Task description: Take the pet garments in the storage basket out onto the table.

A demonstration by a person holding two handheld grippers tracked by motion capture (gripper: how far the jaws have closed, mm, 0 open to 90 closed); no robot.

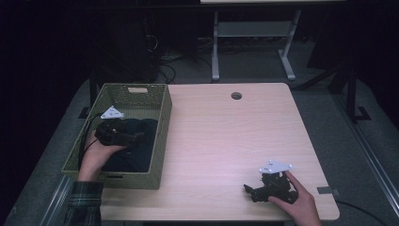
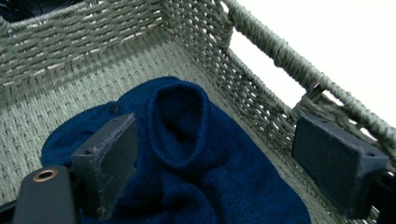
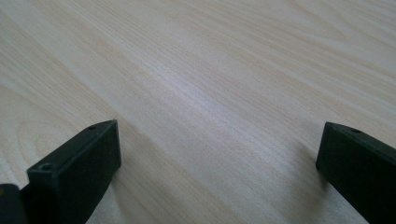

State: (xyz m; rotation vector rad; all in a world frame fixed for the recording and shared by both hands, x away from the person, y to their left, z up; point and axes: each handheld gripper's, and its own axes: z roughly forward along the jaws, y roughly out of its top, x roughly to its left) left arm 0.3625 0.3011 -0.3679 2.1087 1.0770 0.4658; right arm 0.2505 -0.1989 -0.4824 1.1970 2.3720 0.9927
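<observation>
So you've got the wooden table (image 1: 226, 141) spread out under both your hands, and the woven basket (image 1: 160, 141) sits on it off to your left. Your left gripper (image 2: 229, 163) is down inside that basket with its jaws spread wide and nothing between them. The dark blue sweater (image 2: 187, 154) lies crumpled on the basket floor right under and ahead of those jaws; the jaw on the left of the left gripper view hangs over the fabric, though I can't tell if it touches, and the other jaw is up near the basket wall. Your right gripper (image 3: 219, 163) is low over bare tabletop near your edge, well apart from the basket, jaws wide apart too, gripping nothing
</observation>
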